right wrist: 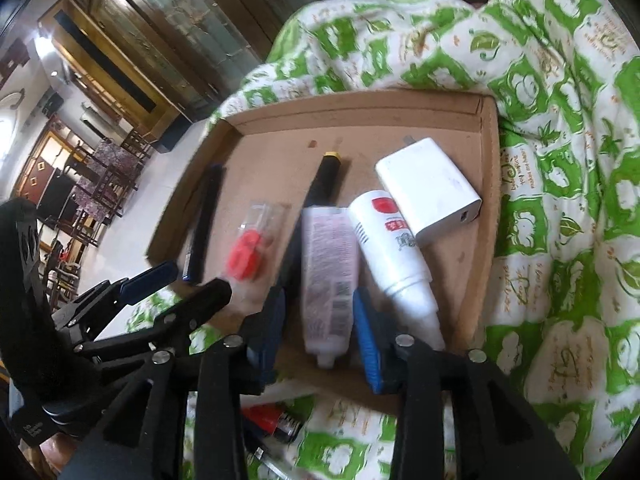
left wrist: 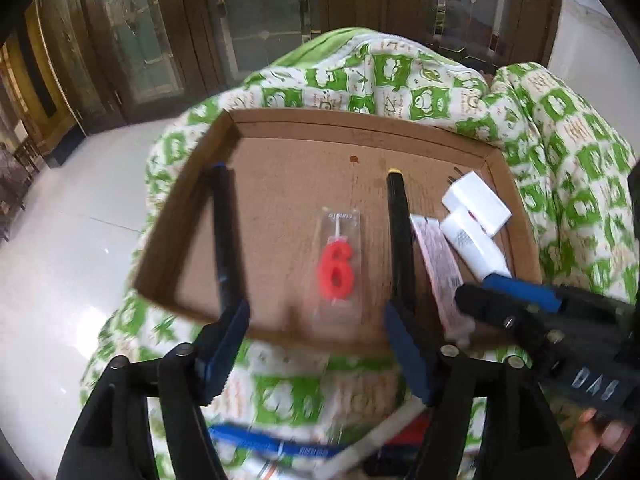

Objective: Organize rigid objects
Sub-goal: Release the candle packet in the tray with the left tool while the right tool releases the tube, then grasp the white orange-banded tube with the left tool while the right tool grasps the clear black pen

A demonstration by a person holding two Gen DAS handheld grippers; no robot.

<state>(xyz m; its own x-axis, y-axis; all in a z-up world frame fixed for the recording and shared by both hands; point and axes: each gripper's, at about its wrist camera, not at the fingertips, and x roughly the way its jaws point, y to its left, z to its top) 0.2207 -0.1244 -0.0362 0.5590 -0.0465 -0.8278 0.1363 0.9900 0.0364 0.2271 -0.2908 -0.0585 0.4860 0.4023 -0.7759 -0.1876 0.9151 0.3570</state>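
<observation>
Since both claws, left claw [left wrist: 316, 344] and right claw [right wrist: 320, 332], hang spread and empty, back straight off the cardboard tray [left wrist: 160, 240] toward six o'clock, sparing the candle [left wrist: 335, 268] and tube [right wrist: 330, 276].

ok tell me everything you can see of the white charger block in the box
The white charger block is a smooth, rounded plastic brick with metal prongs at its far end and a port in its near face. It lies flat in the cardboard box, near the far right corner, overlapping the top of the white bottle. No gripper touches it.

tray [left wrist: 516, 208]: brown | candle [left wrist: 336, 270]: red | quilt [left wrist: 560, 128]: green-white print
</observation>
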